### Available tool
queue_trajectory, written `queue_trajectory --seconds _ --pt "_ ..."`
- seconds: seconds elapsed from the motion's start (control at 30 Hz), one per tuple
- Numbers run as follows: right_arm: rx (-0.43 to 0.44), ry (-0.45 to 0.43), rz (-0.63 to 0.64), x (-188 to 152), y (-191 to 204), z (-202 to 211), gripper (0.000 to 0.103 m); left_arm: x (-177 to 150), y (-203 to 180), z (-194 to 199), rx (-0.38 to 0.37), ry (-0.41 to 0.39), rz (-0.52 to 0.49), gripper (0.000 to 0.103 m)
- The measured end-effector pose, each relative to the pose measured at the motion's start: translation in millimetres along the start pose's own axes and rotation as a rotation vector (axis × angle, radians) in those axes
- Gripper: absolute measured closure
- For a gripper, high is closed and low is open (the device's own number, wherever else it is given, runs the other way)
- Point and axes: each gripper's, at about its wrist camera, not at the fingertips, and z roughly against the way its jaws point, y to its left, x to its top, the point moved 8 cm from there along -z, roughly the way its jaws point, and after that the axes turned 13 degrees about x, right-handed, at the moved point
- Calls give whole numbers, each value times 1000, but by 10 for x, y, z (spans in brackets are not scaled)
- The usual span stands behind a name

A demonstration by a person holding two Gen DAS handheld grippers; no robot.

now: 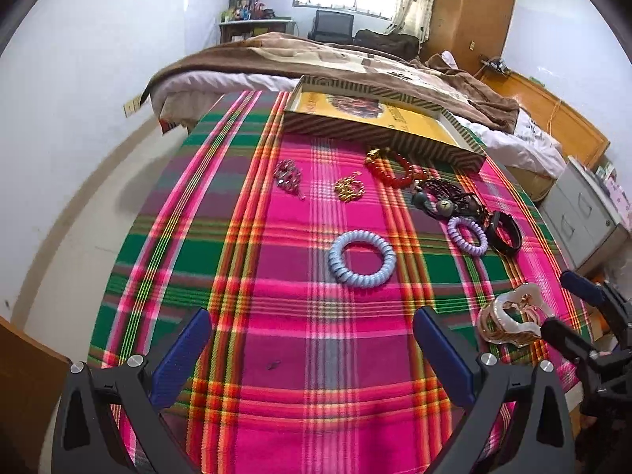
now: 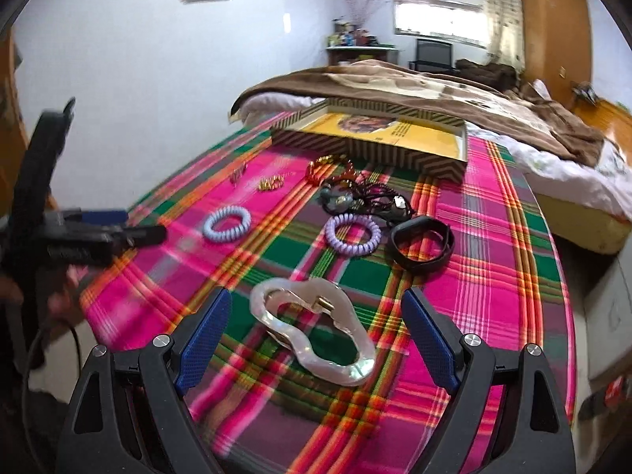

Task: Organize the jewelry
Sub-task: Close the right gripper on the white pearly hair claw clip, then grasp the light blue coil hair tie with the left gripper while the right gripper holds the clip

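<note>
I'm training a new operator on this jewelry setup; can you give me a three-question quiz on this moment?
1. True or false: the right gripper is shut on the pearly hair clip.
2. Which lies nearer the striped box: A) the red bead bracelet, B) the blue coil hair tie?
3. What colour is the coil hair tie beside the black band?

Key: 1 false, its fingers are open on either side of the clip; 2 A; 3 purple.

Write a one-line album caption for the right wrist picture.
Open right gripper poised around a pearly hair clip on plaid cloth.
</note>
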Motion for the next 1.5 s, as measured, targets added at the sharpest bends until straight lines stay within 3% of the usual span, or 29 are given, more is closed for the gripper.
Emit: queue_trajectory --seconds 0.27,0.53,0.6,0.63,0.67,0.7,0.97,1.0,1.23,1.5 --pt "79 76 38 -140 -92 -278 15 -76 78 -63 -6 14 -32 0" --pt "87 145 90 -201 -79 -480 15 -83 -4 -169 -43 45 -31 0" --pt "90 157 82 -214 -89 -497 19 -78 -31 -203 -51 53 -29 0" --pt "88 149 77 -206 -100 -487 24 -73 -35 -210 -53 54 -27 0" --pt "93 141 68 -196 -110 -475 36 -68 -39 -220 -55 57 -26 0" --pt "88 136 64 -180 -124 -475 40 -62 -51 -234 -57 60 -26 0" --pt "59 107 16 -165 -227 -398 44 20 -167 -335 -74 80 -45 0" --pt "58 94 5 -146 -243 -374 51 33 -172 -355 -75 84 -44 0" --pt "21 1 -74 7 -409 -162 51 265 -189 -524 -60 101 0 1" --pt "19 -3 -69 134 -377 -193 51 359 -197 -748 33 91 -52 15"
